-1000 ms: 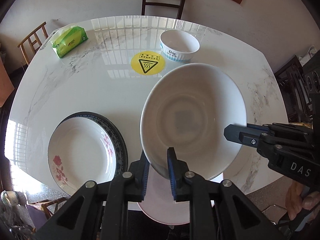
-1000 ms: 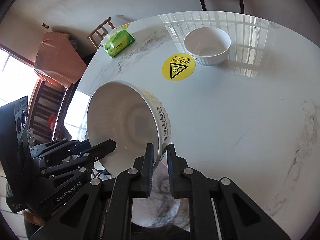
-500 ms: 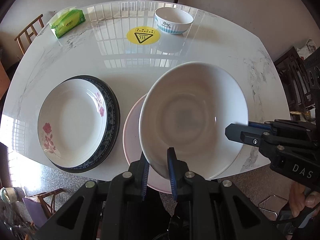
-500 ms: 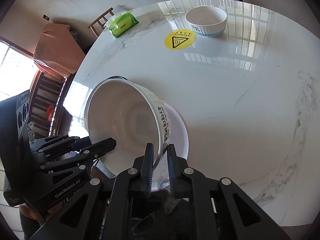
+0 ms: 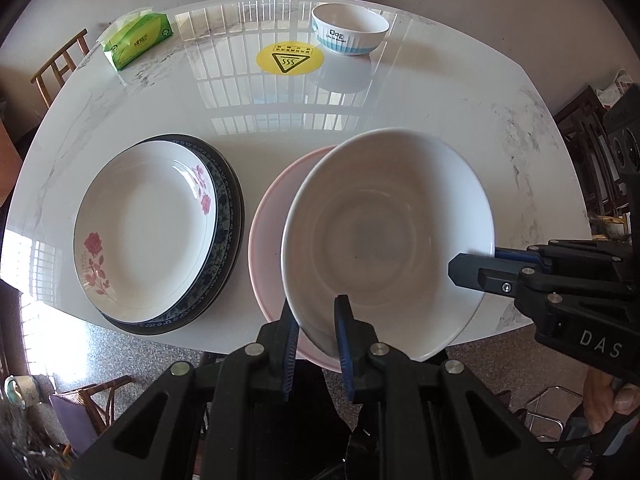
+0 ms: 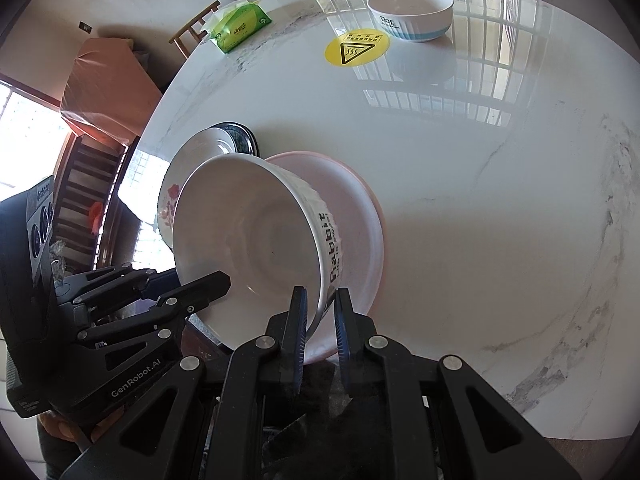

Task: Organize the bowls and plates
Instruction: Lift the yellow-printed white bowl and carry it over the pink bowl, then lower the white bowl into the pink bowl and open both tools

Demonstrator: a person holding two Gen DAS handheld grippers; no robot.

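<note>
The bowl point(image 5: 384, 240) hangs tilted over the pink plate point(image 5: 268, 236). Left gripper point(image 5: 316, 336) and right gripper point(image 6: 320, 320) each have jaws clamped on opposite parts of its rim.

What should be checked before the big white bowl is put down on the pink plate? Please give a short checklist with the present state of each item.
1. Left gripper clamps the rim of the big white bowl: ok.
2. Right gripper clamps the opposite rim, beside the "Rabbit" print: ok.
3. Bowl is above the pink plate: ok, though it sits toward one side of the plate.
4. Bowl is level: not ok, in the right wrist view it looks tilted.
5. Bowl already rests on the plate: cannot tell, its base is hidden.
6. Stacked flower plate is apart from the pink plate: ok, a narrow strip of table shows between them.
</note>
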